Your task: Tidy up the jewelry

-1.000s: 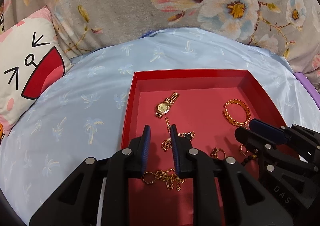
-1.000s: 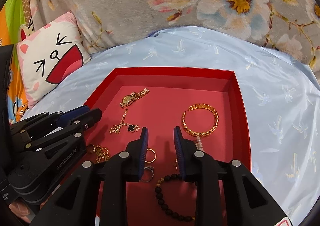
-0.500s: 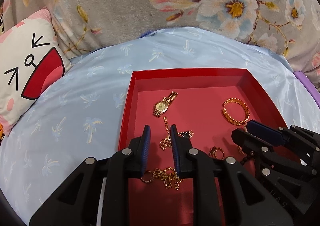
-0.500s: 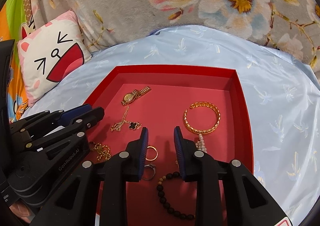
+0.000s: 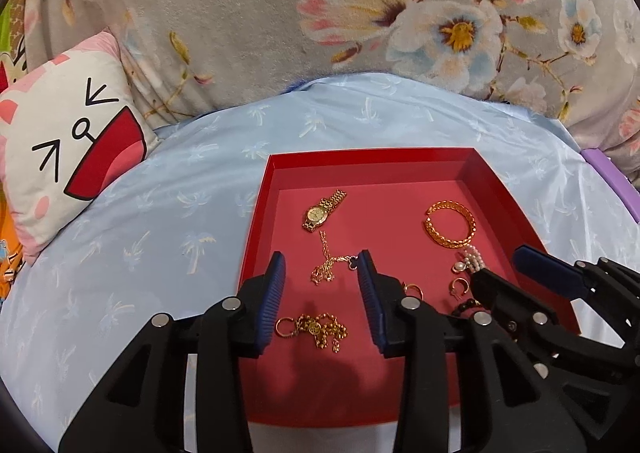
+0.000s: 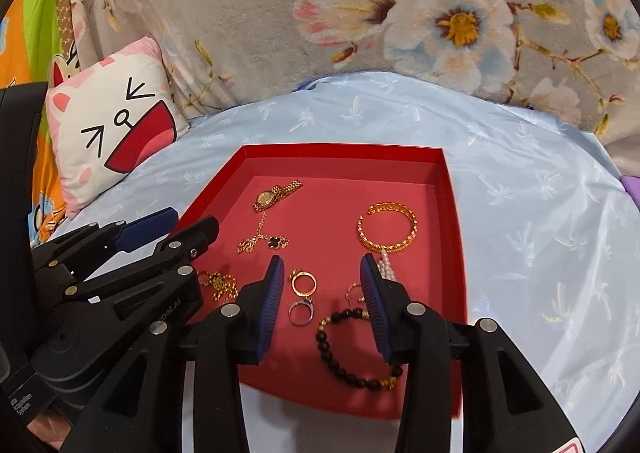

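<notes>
A red tray [image 5: 484, 173] [image 6: 452, 221] on a light blue cloth holds jewelry: a gold watch [image 5: 322, 209] [image 6: 275, 191], a gold bangle [image 5: 450, 224] [image 6: 387, 227], a clover necklace [image 5: 332, 265] [image 6: 262, 243], a gold chain [image 5: 316, 329] [image 6: 218, 283], two rings [image 6: 303, 281], a black bead bracelet [image 6: 352, 349] and pearls [image 5: 472, 259]. My left gripper [image 5: 321, 267] is open and empty above the chain and necklace. My right gripper [image 6: 321, 267] is open and empty above the rings and bead bracelet.
A cat-face pillow [image 5: 68, 141] [image 6: 114, 125] lies at the left. A floral blanket [image 5: 360, 13] rises behind the blue cloth [image 5: 140, 233]. A purple edge [image 5: 612, 181] shows at the right.
Both grippers have opened wide from nearly shut. Both have drawn back slightly, so more of the tray's near part shows.
</notes>
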Demonstrator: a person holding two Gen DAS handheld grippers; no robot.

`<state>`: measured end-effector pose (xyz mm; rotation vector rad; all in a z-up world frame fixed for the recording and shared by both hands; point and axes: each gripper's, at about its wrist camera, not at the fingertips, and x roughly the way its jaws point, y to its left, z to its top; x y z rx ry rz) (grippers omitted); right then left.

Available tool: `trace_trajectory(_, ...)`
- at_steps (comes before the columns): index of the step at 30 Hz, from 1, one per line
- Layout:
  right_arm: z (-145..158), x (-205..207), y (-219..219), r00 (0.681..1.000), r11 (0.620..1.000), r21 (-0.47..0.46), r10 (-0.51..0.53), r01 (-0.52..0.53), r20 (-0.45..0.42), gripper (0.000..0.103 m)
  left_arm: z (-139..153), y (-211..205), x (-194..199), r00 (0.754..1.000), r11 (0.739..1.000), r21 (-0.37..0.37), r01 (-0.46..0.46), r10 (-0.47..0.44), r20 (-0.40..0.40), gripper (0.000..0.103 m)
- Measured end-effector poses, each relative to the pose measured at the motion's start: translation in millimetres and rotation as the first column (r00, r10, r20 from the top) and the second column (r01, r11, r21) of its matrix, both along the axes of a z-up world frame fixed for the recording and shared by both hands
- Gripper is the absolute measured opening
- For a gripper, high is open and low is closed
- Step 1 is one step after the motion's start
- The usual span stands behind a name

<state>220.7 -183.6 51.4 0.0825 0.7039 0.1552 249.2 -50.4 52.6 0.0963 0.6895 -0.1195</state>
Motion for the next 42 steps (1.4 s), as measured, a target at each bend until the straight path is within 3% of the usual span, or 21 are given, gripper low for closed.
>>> trace_trajectory(12, -4.1, -55.6, -12.3, 0.996, 0.996, -0.045, -0.071, 0.074, 0.047, 0.066, -3.2, 1.7, -50.4, 0.996, 0.997, 0.012, -0.072, 0.071, 0.046, 0.069)
trace_trajectory(23, -24.0, -85.4, -10.9, 0.994, 0.993, -0.078, -0.089, 0.094, 0.056, 0.072, -25.6, 8.6, -81.4, 0.992, 0.994, 0.006, -0.108, 0.107, 0.070, 0.079)
trace_trajectory(27, -31.0, -88.2, -2.0, 0.991, 0.982, -0.149, -0.101, 0.114, 0.089, 0.074, -31.7, 7.3, -86.6, 0.986, 0.990, 0.059, -0.128, 0.120, 0.111, 0.083)
trace_trajectory(33, -34.9, -86.3, -7.2, 0.990, 0.984, -0.125, -0.119, 0.127, 0.072, 0.080, -32.9, 12.5, -85.0, 0.987, 0.991, 0.031, -0.128, 0.125, 0.097, 0.089)
trace_trajectory(42, -37.8, -82.7, -8.8, 0.990, 0.982, -0.126, -0.134, 0.139, 0.050, 0.081, -32.8, 10.9, -86.1, 0.984, 0.988, 0.058, -0.146, 0.139, 0.108, 0.090)
